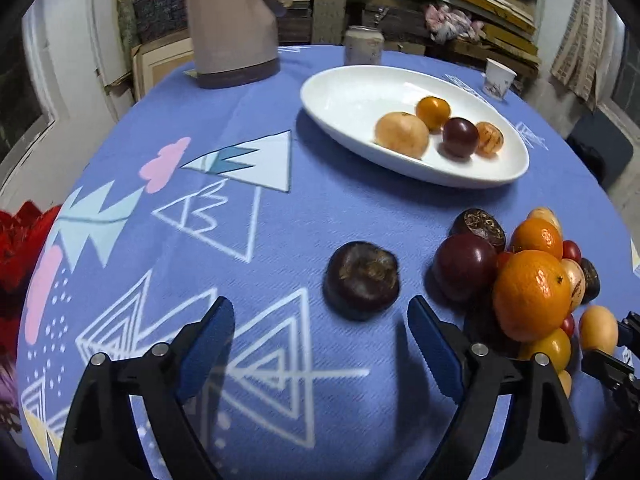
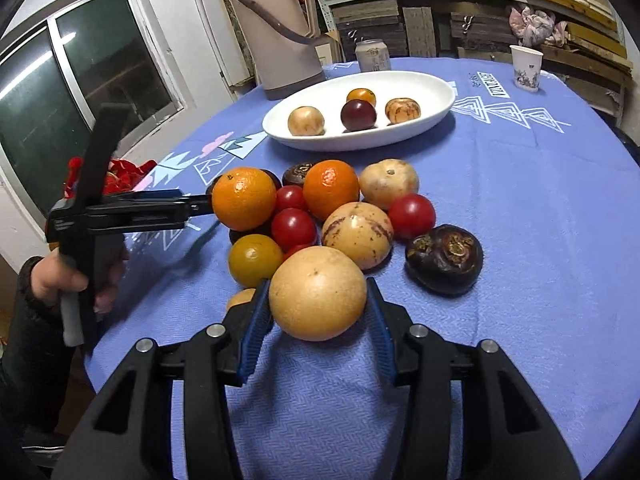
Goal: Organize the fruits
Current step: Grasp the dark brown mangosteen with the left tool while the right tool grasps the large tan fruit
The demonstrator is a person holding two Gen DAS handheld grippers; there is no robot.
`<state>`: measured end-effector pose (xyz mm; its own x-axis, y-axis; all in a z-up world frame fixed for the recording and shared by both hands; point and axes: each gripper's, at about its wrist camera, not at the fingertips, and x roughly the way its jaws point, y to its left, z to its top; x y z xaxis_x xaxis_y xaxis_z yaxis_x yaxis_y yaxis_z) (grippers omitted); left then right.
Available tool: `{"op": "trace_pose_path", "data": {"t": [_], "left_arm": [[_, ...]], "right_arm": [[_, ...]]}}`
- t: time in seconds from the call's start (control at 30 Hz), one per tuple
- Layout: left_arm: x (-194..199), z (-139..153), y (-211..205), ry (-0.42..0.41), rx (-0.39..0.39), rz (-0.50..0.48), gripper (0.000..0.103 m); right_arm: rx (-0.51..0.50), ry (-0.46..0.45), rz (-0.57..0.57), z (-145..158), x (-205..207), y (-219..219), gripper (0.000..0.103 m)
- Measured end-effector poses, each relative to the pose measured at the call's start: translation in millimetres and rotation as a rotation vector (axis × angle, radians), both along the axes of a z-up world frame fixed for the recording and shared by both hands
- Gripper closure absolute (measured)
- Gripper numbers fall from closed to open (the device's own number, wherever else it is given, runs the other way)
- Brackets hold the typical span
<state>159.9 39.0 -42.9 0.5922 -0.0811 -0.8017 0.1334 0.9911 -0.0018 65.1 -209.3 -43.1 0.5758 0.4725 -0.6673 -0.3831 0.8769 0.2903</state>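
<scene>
My left gripper (image 1: 320, 308) is open and low over the blue cloth. A dark brown fruit (image 1: 361, 280) lies alone just ahead of its fingertips, untouched. To its right is the fruit pile, with a large orange (image 1: 532, 294) and a dark red plum (image 1: 466, 268). My right gripper (image 2: 317, 292) is shut on a pale yellow round fruit (image 2: 318, 294) at the near edge of that pile, both blue pads pressing its sides. A white oval dish (image 2: 440, 96), also far right in the left wrist view (image 1: 320, 92), holds several fruits.
A beige thermos jug (image 2: 276, 32), a drinks can (image 2: 373, 55) and a paper cup (image 2: 526, 67) stand behind the dish. A dark fruit (image 2: 444, 258) lies right of the pile. A hand (image 2: 52, 280) holds the left tool at the table's left edge, by something red (image 2: 120, 178).
</scene>
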Motion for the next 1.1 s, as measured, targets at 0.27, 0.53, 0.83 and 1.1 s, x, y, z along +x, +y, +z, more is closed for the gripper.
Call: {"op": "trace_pose_path", "data": {"t": [0.27, 0.53, 0.83, 1.1], "left_arm": [[14.3, -4.5, -11.4, -0.018, 0.005, -0.029, 0.062], [-0.6, 3.0, -8.8, -0.023, -0.015, -0.031, 0.062], [-28.7, 42.7, -10.0, -0.126, -0.008, -0.065, 0.062], [-34.5, 75.2, -16.9, -0.204, 0.001, -0.096, 0.062]], "right_arm": [[-0.001, 0.001, 0.002, -0.5, -0.6, 0.7, 0.058], [0.004, -0.002, -0.004, -0.8, -1.2, -0.5, 0.058], [-0.019, -0.033, -0.018, 8.3, -9.2, -4.8, 0.058], [-0.035, -0.104, -0.066, 40.6, -16.0, -23.4, 0.058]]}}
